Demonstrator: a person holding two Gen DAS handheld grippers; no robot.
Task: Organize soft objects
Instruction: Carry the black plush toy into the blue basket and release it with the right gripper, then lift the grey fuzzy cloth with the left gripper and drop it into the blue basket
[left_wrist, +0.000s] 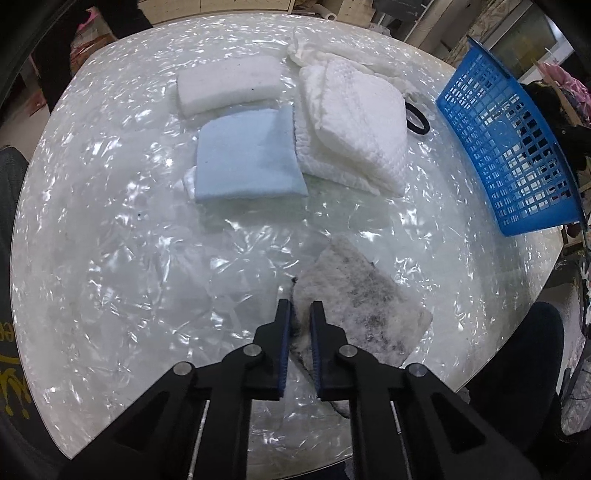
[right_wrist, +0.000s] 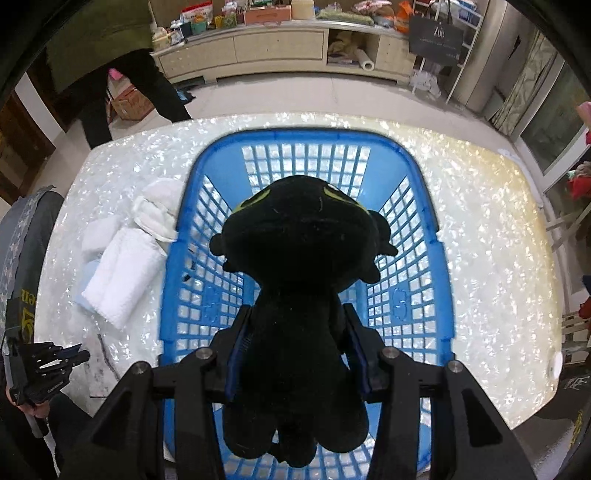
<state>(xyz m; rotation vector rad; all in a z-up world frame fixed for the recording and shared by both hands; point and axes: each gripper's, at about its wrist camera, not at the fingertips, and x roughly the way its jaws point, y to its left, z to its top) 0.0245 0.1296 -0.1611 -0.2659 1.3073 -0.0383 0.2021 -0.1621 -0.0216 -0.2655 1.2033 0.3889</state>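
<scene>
My left gripper (left_wrist: 300, 308) is shut on the near corner of a dirty grey-white felt pad (left_wrist: 364, 299) that lies on the table. Beyond it lie a light blue cloth (left_wrist: 249, 160), a white foam block (left_wrist: 227, 85) and folded white towels (left_wrist: 354, 129). My right gripper (right_wrist: 295, 314) is shut on a black plush toy (right_wrist: 299, 258) with green eyes and holds it above the blue plastic basket (right_wrist: 432, 266). The basket looks empty. It also shows in the left wrist view (left_wrist: 517, 147) at the right.
A black hair tie (left_wrist: 417, 120) lies between the towels and the basket. The white towels (right_wrist: 125, 269) lie left of the basket. The pearly table (right_wrist: 491, 258) has crinkled plastic film on it. A person (right_wrist: 122, 55) stands beyond the far edge.
</scene>
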